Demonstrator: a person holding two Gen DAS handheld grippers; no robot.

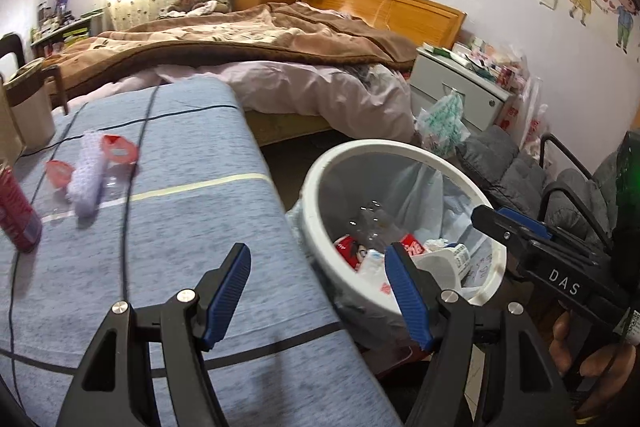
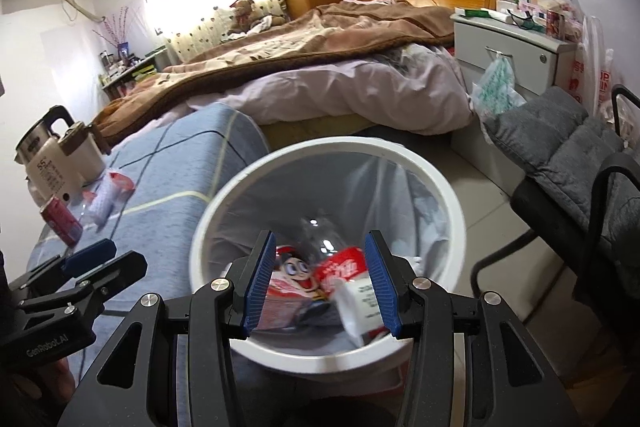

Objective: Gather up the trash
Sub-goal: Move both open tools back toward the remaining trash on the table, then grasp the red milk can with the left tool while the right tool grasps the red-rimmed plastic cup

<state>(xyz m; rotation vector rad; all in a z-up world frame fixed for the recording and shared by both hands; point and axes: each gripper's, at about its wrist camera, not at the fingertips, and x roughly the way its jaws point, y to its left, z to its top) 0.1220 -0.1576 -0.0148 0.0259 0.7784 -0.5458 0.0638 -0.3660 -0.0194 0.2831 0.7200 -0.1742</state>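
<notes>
A white round trash bin (image 1: 316, 183) with a plastic liner stands beside the blue-covered table (image 1: 192, 211); it also shows in the right wrist view (image 2: 452, 195). Inside it lie a clear bottle (image 1: 374, 223), red wrappers (image 2: 344, 267) and a white carton (image 2: 360, 303). My left gripper (image 1: 320, 291) is open and empty over the table's right edge. My right gripper (image 2: 322, 281) is open and empty just above the bin's mouth; it also shows in the left wrist view (image 1: 512, 223). On the table lie a clear bottle with white label and red lids (image 1: 90, 173) and a red can (image 1: 18, 211).
A kettle (image 2: 56, 159) stands at the table's far left. Behind are a bed with a brown blanket (image 1: 248, 35) and a grey nightstand (image 1: 460, 91) with a hanging plastic bag (image 1: 442, 123). A grey cushioned chair (image 2: 568, 163) stands right of the bin.
</notes>
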